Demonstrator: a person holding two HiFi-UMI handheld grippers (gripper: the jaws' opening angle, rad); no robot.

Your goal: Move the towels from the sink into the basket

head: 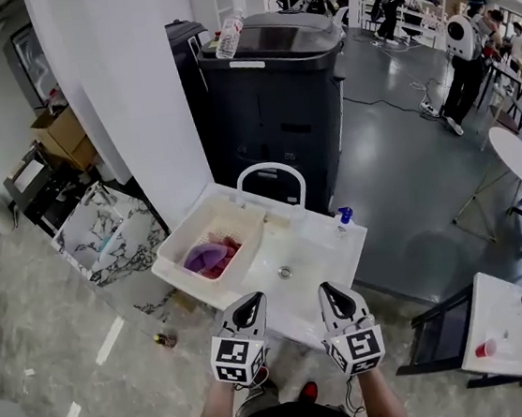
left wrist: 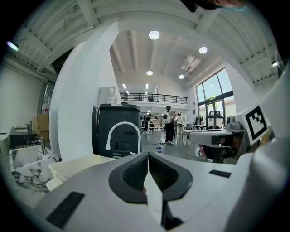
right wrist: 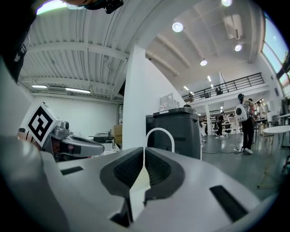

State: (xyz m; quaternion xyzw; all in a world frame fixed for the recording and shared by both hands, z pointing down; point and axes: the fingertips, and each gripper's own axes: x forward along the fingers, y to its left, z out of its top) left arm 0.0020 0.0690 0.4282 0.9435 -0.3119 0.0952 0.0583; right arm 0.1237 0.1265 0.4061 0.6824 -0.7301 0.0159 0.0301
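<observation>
Left tool (head: 250, 304), low in the head view, has its jaws pressed together with nothing between them; its own view shows them meeting along a thin seam. Right tool (head: 333, 292), just beside it at three o'clock, is likewise closed and empty. Both hover over the near edge of the white sink (head: 316, 255), touching nothing.

The bowl, at twelve o'clock from the tools, looks bare apart from its drain (head: 285, 272). At eleven o'clock from the left tool, a white basket (head: 175, 258) sits on the sink's left side, with purple and pink towels (head: 208, 255) bunched inside. An arched white faucet (head: 269, 168) stands at the far rim, with a dark machine (head: 275, 88) behind it.

The moving step seems finished, since no towel shows in the bowl. The next move probably calls only for checking that none is left, or for drawing the tools clear.
</observation>
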